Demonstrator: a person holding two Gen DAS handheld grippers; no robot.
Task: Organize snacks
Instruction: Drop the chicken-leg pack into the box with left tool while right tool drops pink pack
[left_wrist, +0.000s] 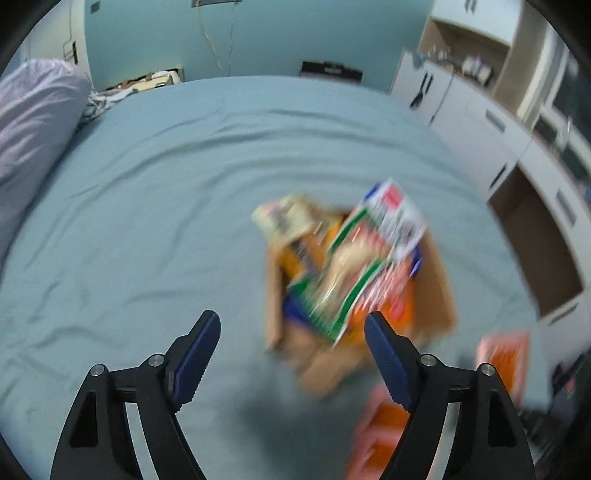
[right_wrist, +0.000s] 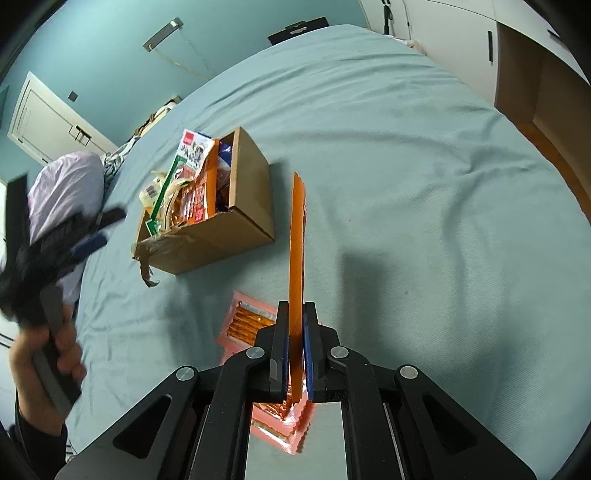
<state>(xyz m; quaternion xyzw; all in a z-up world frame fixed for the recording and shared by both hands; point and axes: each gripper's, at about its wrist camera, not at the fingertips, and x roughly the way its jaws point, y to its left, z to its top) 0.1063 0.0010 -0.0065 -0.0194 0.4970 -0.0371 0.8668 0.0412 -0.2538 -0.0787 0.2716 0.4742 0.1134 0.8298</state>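
Gripping a thin orange snack packet (right_wrist: 296, 258) edge-on, the right claw (right_wrist: 296, 350) has its jaws nearly together, pads pressed on both faces of the packet, which stands upright out of the jaws above the bed (right_wrist: 424, 184). Left claw (left_wrist: 291, 354) is spread wide, nothing between its fingers; view is motion-blurred. In the right wrist view the left claw shows at the left edge, blurred, with a hand (right_wrist: 48, 350) on its handle.

Cardboard box (right_wrist: 251, 192) sits on the blue-green sheet, open top, one torn flap hanging at its near corner. Inside: several snack packets stood on edge, including a green-and-white packet (right_wrist: 184, 162) sticking out above the rim and a pale packet (right_wrist: 155, 192) beside it. Another pink-orange packet of stick snacks (right_wrist: 243, 321) lies flat on the bed, just under the right claw, apart from the box. Lilac pillow (left_wrist: 33, 122) at the bed's left side. White cabinets (left_wrist: 498, 122) along the right.
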